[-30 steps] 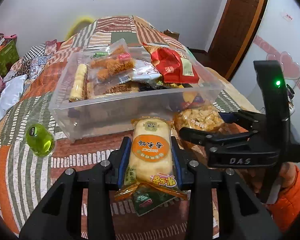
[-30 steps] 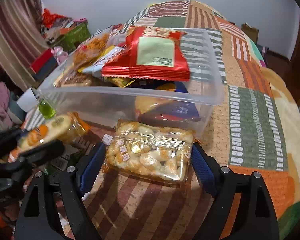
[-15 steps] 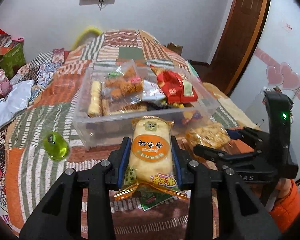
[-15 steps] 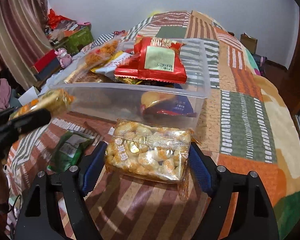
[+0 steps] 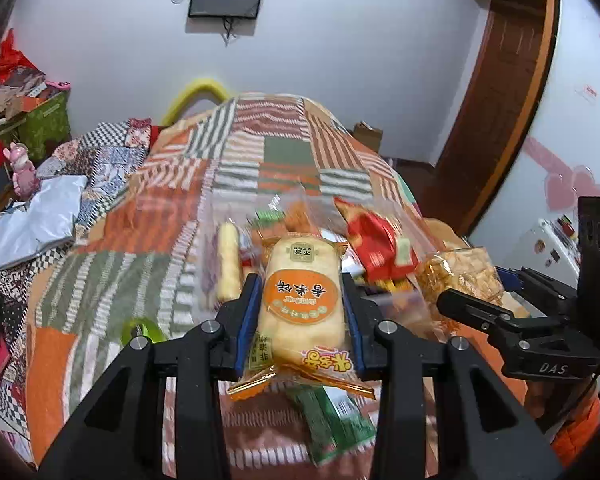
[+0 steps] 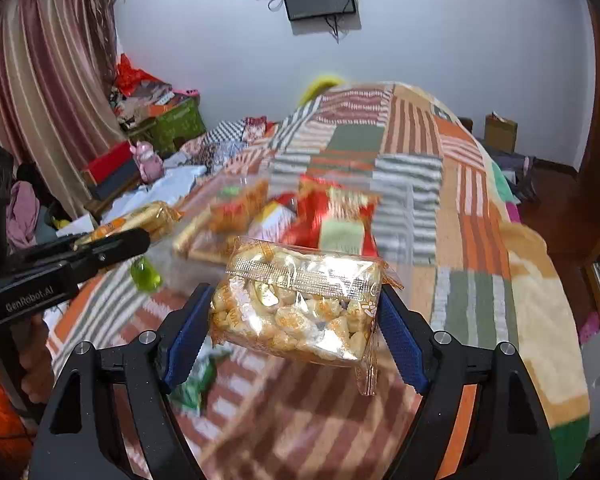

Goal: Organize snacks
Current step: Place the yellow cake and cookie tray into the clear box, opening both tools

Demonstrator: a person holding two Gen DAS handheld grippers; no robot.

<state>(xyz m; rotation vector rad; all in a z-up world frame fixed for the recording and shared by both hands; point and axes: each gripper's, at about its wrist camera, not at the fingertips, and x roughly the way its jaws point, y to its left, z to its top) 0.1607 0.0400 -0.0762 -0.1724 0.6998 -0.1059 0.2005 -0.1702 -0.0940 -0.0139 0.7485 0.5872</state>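
Both grippers carry a snack above the patchwork bed [image 5: 100, 280]. Left gripper [image 5: 300, 316] clamps one rice cracker pack [image 5: 302, 300] by its long sides; right gripper [image 6: 296, 320] squeezes one bag of puffed bites [image 6: 296, 304] across its width. Both look light, crinkly, crushable: grip lightly, mid-body. One clear bin [image 6: 236, 184] ahead, several snacks inside, blurred. One green packet [image 5: 332, 424] lies below.

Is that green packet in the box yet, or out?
Out. The green packet lies on the blanket, below the left gripper, nearer the camera than the clear box of snacks.
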